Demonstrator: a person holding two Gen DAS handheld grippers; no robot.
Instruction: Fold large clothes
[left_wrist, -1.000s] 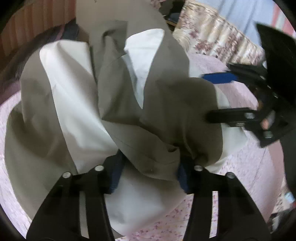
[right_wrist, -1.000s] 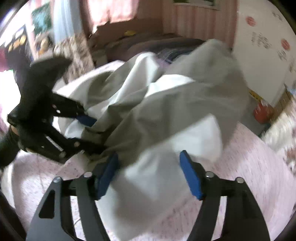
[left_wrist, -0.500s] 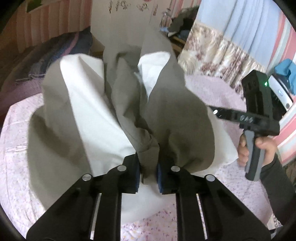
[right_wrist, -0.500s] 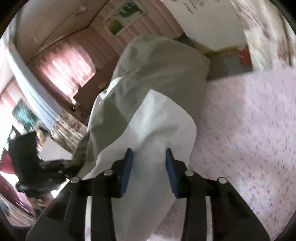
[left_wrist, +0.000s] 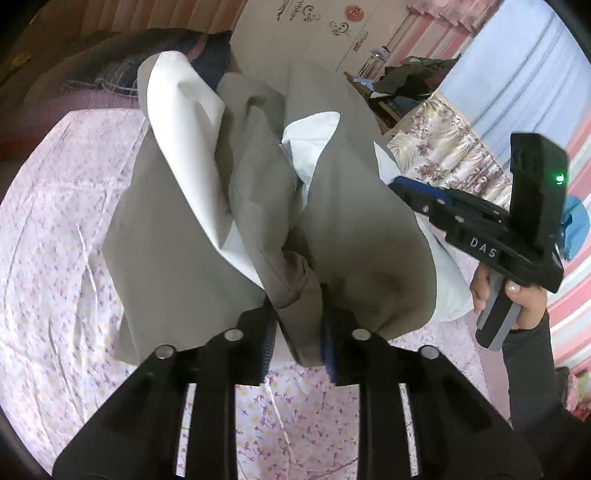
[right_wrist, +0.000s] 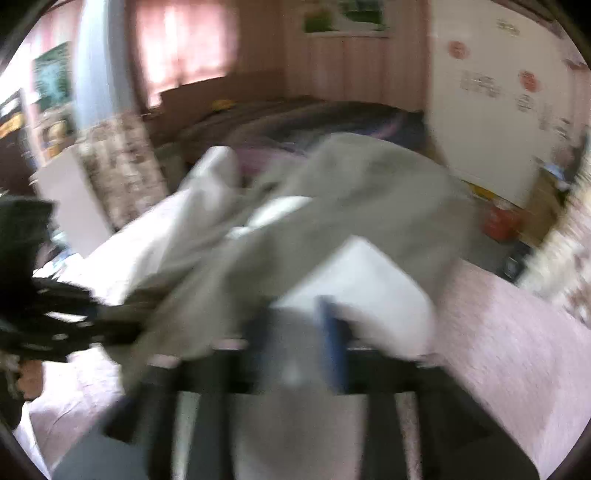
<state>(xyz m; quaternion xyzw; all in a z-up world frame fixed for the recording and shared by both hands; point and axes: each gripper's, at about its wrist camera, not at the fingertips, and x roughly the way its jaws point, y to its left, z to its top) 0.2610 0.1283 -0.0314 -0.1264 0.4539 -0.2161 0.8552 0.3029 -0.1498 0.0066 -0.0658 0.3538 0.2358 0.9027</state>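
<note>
Your left gripper is clenched on a bunched fold of the grey-and-white garment, which hangs lifted above the pink floral bedsheet. Your right gripper reaches in from the right side of the left wrist view, its blue-padded tips against the garment's far edge. From its own blurred camera, the right gripper has its jaws drawn close with white cloth of the garment between them, so it is grasping the fabric. Your right hand wraps the handle.
</note>
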